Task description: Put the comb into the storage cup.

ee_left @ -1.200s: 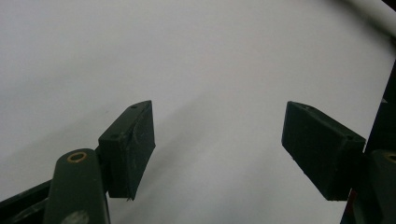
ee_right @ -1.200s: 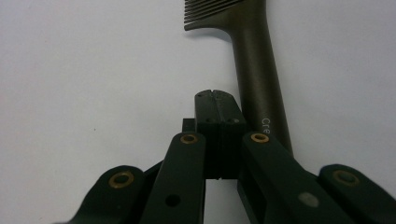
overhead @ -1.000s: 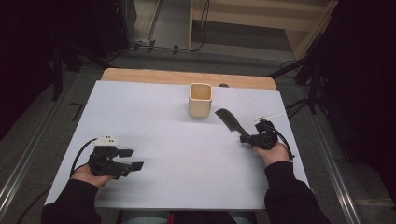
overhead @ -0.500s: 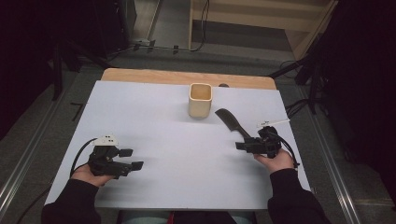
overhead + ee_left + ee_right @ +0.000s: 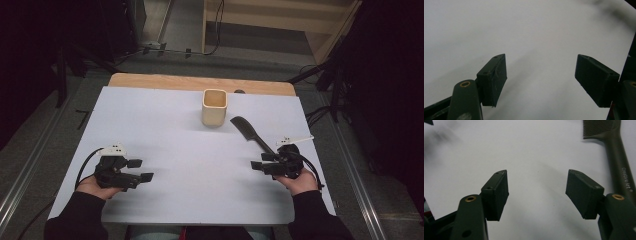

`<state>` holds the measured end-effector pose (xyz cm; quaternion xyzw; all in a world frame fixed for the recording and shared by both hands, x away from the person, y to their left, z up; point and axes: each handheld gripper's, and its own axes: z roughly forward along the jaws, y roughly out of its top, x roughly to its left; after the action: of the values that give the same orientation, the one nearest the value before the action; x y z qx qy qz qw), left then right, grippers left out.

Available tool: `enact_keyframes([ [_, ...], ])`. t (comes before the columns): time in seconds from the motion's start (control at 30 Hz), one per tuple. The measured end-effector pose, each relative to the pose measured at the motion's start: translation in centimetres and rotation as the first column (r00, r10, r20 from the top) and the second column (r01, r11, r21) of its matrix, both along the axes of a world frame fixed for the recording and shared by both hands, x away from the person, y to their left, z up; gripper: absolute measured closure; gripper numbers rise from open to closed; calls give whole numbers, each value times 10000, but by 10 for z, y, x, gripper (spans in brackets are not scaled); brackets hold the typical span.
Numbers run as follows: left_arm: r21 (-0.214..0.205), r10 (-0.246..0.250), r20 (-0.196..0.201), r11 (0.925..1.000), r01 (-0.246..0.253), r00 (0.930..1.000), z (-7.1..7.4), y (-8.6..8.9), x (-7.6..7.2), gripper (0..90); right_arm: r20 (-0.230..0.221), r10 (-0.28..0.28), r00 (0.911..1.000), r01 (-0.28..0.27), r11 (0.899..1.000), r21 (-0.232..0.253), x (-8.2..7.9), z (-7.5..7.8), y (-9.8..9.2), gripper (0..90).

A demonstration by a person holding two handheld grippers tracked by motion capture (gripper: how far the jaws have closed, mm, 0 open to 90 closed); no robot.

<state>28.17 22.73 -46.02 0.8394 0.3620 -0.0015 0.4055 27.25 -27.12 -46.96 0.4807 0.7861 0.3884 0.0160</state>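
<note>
Well left of and nearer than the square, matte beige cup [image 5: 214,107], the left gripper [image 5: 140,170] rested on the smooth white desk [image 5: 165,120], jaws wide and empty. Just right of the cup lay a black plastic comb [image 5: 251,133], fine-toothed, long-handled. Beside its handle the right gripper [image 5: 258,165] gaped, empty.

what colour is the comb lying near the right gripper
Black, or very dark, all over; the comb shows best in the right gripper view.

A cup [image 5: 214,107] stands at upper centre of the sheet [image 5: 165,120]; a comb [image 5: 251,133] lies just right, slanting toward the lower right.
</note>
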Motion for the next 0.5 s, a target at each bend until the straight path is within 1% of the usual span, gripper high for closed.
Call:
enact_keyframes([
  [0.23, -18, 1, -7, 10000, -1, 10000, 0, 0, 0, 264, 25, 9, 10000, -9, 10000, -34, -11, 1, 3, 300],
  [0.37, -63, -4, -2, 10000, 4, 10000, 0, 1, -1, 264, -17, -34, 10000, 34, 10000, 37, -17, 0, 3, 296],
  [0.5, -88, -3, -1, 10000, 3, 10000, 0, 1, -1, 264, 87, -54, 9999, 54, 10000, 51, -22, -1, 3, 289],
])
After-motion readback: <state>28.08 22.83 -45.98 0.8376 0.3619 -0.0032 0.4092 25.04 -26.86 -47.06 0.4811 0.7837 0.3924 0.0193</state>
